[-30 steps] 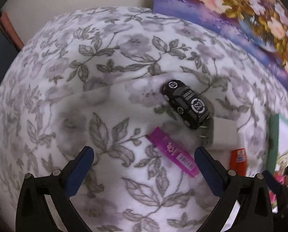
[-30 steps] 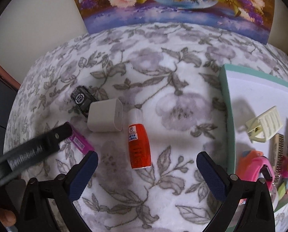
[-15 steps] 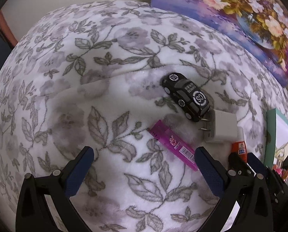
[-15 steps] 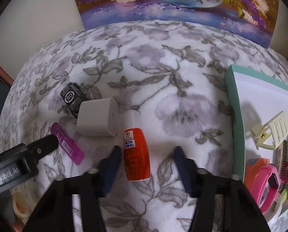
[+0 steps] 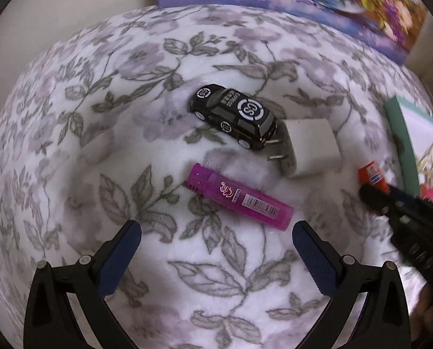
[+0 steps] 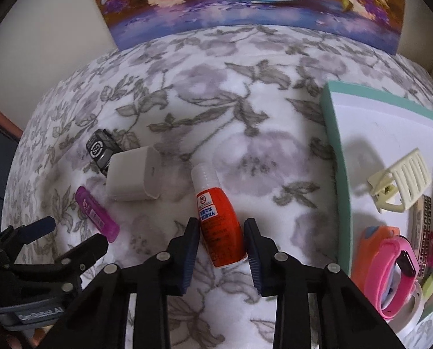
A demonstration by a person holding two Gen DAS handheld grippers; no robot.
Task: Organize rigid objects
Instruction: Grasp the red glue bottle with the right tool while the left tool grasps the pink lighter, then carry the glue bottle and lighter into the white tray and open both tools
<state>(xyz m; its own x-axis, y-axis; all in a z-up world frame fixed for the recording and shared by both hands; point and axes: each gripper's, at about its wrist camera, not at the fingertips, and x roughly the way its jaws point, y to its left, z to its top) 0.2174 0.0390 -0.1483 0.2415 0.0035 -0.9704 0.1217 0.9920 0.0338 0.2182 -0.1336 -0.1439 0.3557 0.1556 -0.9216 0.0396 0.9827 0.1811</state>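
Observation:
An orange bottle (image 6: 219, 226) with a white cap lies on the floral blanket. My right gripper (image 6: 221, 232) points down over it, and its jaws are closing, with both blue pads against the bottle's sides. To the left lie a white charger plug (image 6: 135, 174), a black toy car (image 6: 100, 149) and a purple lighter (image 6: 96, 215). My left gripper (image 5: 216, 226) hangs open just short of the lighter (image 5: 239, 197), with nothing between its fingers. From the left wrist, the car (image 5: 234, 116) and charger (image 5: 312, 145) lie beyond it, and the bottle (image 5: 372, 174) is at the right.
A green-rimmed white tray (image 6: 335, 145) sits at the right, holding a cream hair clip (image 6: 399, 186), a pink watch band (image 6: 396, 273) and several small items. A flower painting (image 6: 245, 0) leans on the wall behind. The left gripper (image 6: 74, 231) shows at the lower left.
My right gripper's jaws went from wide open to closed around the orange bottle. The left gripper rolled and drew nearer the purple lighter, which now lies just ahead of its fingers.

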